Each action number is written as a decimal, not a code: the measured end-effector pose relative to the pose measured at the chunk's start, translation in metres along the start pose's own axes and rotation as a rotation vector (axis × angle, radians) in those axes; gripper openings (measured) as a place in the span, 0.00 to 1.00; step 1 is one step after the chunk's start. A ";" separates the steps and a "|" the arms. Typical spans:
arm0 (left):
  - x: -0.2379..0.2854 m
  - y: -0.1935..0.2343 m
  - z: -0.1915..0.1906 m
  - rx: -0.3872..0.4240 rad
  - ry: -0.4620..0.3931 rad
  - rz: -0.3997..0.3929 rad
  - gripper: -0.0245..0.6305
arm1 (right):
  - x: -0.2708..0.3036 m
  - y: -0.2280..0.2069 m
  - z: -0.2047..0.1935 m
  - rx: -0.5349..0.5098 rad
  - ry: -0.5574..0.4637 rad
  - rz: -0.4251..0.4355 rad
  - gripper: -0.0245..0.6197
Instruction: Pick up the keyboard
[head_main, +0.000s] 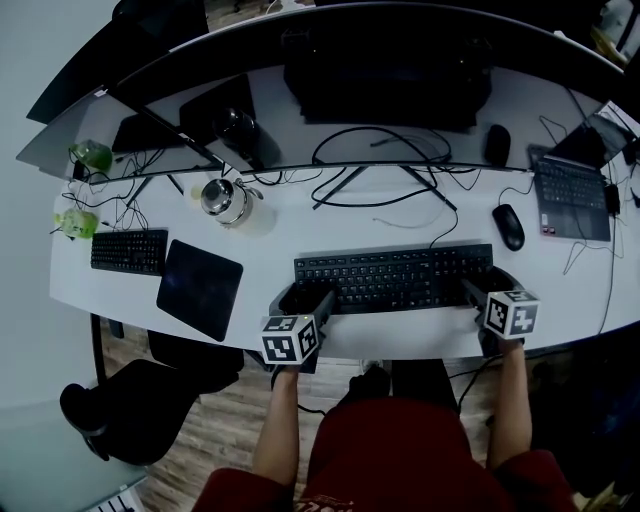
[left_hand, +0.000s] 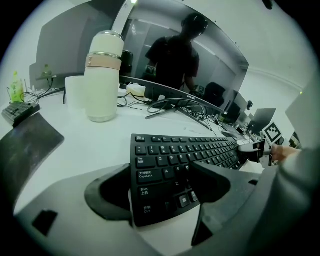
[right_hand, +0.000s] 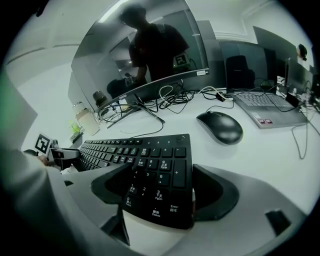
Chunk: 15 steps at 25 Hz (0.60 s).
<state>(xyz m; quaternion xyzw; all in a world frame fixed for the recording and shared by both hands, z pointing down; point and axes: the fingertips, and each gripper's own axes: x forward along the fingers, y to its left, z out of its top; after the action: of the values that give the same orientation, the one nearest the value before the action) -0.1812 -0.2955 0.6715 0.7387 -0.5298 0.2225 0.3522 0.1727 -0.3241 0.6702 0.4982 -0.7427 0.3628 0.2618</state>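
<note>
A black full-size keyboard (head_main: 395, 278) lies crosswise near the front edge of the white desk (head_main: 300, 230). My left gripper (head_main: 305, 298) has its jaws on either side of the keyboard's left end (left_hand: 160, 165); in the left gripper view my left gripper (left_hand: 160, 192) is pressed against both long edges. My right gripper (head_main: 478, 290) holds the number-pad end (right_hand: 160, 175) the same way, and in the right gripper view my right gripper (right_hand: 160, 192) touches it on both sides. I cannot tell whether the keyboard is off the desk.
A black mouse (head_main: 508, 226) and a laptop (head_main: 570, 197) lie to the right. On the left are a white flask (left_hand: 103, 75), a dark mouse pad (head_main: 200, 288) and a small second keyboard (head_main: 129, 250). A curved monitor (head_main: 380, 80) and cables (head_main: 380, 170) stand behind.
</note>
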 end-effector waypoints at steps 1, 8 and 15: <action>0.000 0.000 0.000 0.000 0.001 0.000 0.57 | 0.000 0.000 0.000 0.003 0.000 0.001 0.60; 0.000 0.001 0.000 -0.005 0.003 0.000 0.57 | 0.000 -0.002 -0.001 0.018 0.011 0.001 0.60; 0.000 0.001 0.001 -0.012 -0.007 0.010 0.57 | 0.000 -0.002 -0.001 0.012 0.005 0.011 0.60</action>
<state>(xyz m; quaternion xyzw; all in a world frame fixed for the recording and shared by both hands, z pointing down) -0.1818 -0.2961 0.6711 0.7350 -0.5360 0.2184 0.3534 0.1744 -0.3234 0.6711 0.4948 -0.7427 0.3699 0.2585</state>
